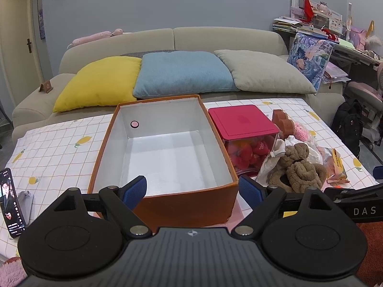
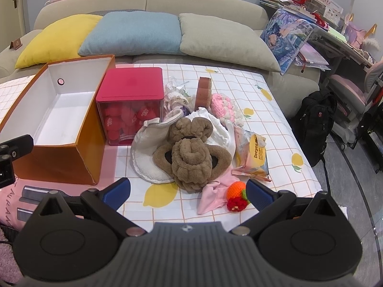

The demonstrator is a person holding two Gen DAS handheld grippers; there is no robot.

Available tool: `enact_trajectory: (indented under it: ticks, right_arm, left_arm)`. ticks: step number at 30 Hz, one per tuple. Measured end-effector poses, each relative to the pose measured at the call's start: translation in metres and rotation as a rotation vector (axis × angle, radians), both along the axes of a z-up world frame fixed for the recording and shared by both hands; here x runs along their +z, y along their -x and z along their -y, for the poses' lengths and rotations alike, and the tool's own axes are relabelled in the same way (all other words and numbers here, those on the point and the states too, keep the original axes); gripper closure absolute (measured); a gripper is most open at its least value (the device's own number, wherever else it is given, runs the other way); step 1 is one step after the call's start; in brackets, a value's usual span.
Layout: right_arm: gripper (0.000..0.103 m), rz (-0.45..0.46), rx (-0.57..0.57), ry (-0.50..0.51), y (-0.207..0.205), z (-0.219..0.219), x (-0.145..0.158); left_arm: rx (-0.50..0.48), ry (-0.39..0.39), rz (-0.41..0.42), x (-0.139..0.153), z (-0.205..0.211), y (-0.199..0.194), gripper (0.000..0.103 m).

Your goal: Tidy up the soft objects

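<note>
Both the left gripper (image 1: pixel 192 191) and right gripper (image 2: pixel 188 192) hover with jaws apart and holding nothing, the left before the orange box (image 1: pixel 189 203), the right near the brown plush slippers (image 2: pixel 191 157) heaped on the worktop (image 2: pixel 275 129).

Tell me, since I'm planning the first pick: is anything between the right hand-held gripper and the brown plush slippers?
Nothing visible. The right hand-held gripper is open, with only bare tablecloth before the brown plush slippers. A pink cloth and crocheted orange toy lie just right of that line.
</note>
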State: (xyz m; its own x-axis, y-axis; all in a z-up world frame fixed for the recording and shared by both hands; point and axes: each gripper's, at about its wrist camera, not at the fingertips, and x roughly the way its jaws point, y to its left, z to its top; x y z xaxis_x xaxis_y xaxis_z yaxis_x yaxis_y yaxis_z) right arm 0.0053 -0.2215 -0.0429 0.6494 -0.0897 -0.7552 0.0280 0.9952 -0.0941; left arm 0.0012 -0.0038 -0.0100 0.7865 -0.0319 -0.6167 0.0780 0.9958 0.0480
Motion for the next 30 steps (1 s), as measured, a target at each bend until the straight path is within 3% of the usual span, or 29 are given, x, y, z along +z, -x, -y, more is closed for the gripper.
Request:
enact_trajectory:
  ticks: [24,30]
  right_arm:
    - [0.003,-0.016,0.001,-0.002,-0.0031,-0.0013,-0.0038]
    - [0.003,-0.023,0.001,-0.047,-0.0028,0.0037,-0.0044]
  left_arm:
    - [-0.005,0.009,-0.011,-0.0007,0.0032,0.0009,0.002]
    - [-0.024,0.085,-0.019,0.0032,-0.0019,0.0003,0.006]
